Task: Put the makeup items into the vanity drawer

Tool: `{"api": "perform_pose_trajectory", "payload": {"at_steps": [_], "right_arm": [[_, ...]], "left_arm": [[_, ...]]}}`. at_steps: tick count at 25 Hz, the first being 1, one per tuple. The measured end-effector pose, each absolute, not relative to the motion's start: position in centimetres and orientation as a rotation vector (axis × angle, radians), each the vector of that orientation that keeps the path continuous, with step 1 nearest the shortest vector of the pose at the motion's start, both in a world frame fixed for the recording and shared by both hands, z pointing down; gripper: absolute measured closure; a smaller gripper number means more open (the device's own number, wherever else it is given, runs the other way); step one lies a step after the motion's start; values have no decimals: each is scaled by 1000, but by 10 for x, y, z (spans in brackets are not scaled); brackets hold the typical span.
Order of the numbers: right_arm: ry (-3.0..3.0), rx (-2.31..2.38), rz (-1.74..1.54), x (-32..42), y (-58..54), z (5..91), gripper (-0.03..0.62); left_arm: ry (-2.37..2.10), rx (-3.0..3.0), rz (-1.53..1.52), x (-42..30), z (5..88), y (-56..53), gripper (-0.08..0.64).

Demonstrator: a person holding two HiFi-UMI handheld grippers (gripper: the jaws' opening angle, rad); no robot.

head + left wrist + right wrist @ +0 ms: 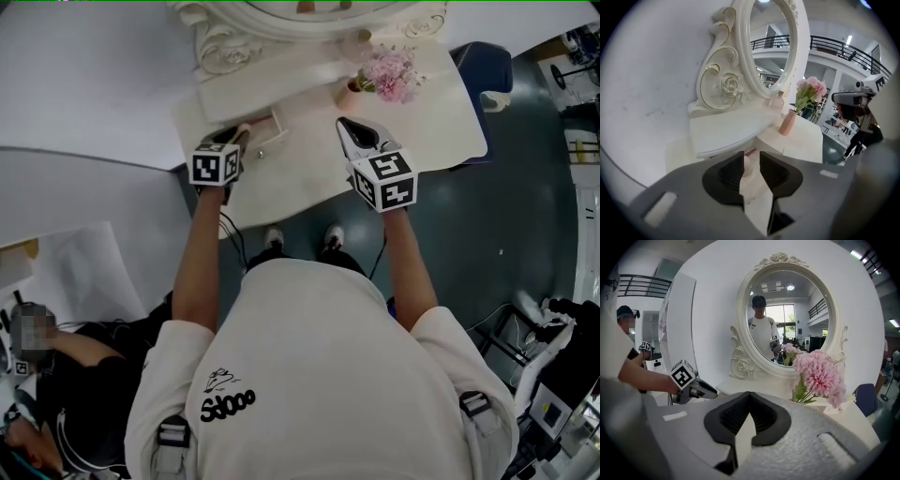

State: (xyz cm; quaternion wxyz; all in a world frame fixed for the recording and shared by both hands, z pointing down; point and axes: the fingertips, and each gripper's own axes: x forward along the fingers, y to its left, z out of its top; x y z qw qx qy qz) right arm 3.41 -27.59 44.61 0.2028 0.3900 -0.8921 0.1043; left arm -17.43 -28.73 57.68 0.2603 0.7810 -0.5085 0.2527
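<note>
The white vanity (441,112) has its small drawer (274,139) pulled out at the front left. My left gripper (246,131) hovers at the drawer's left side. In the left gripper view a pale, rounded makeup item (748,165) stands between the jaws of the left gripper (751,161). It rests against the left pad, with a thin gap to the right pad. A small reddish thing (750,152) shows just beyond the tips. My right gripper (345,126) hangs over the tabletop right of the drawer. Its tips meet on nothing (749,397).
An oval mirror (787,315) in a carved white frame stands at the back. A pink vase of pink flowers (389,75) sits at the back right of the top. A blue chair (487,66) stands beyond the vanity. A seated person (56,375) is at the lower left.
</note>
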Motion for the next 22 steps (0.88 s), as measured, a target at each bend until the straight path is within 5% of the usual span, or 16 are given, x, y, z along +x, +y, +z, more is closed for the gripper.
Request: {"api": "perform_pose_trajectory", "payload": {"at_steps": [5,22], "right_arm": [[-2511,1125,208,42,-278,421,589],[-2627,1161,-209,43,-269,290,589]], "left_arm": [[-1484,2258,625,-169,521,-285,543],[-1781,2642,404,-137,314,-263,543]]}}
